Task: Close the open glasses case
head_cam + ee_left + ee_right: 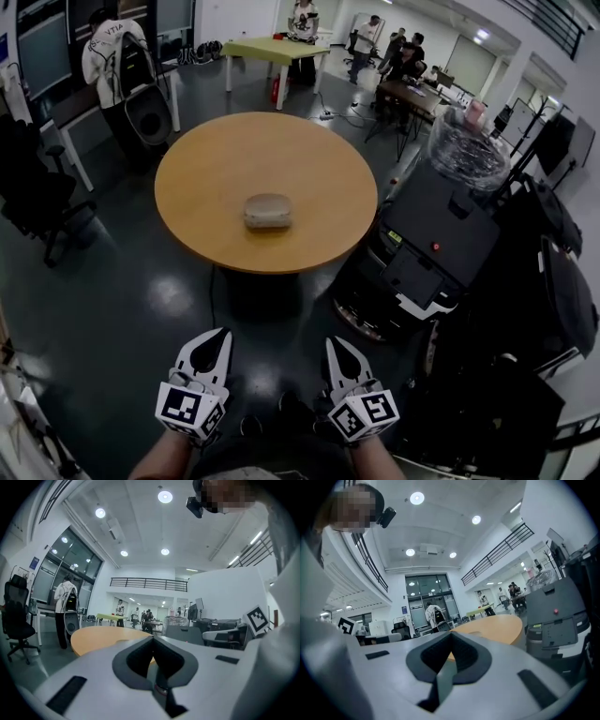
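1. Approach stage: glasses case lies mid-way across the round table, at twelve o'clock from the person and well apart from both tools.
2. Left gripper, at seven o'clock, and right gripper, at five o'clock, have their jaws pressed together and are empty.
3. Next move likely calls for stepping in and reaching the lid.

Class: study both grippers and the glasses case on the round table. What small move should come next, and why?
Probably step forward, bringing both grippers up to the round table. The glasses case lies near its middle, while the left gripper and right gripper hang low, short of its edge, jaws together and empty, so neither likely reaches the case from here.
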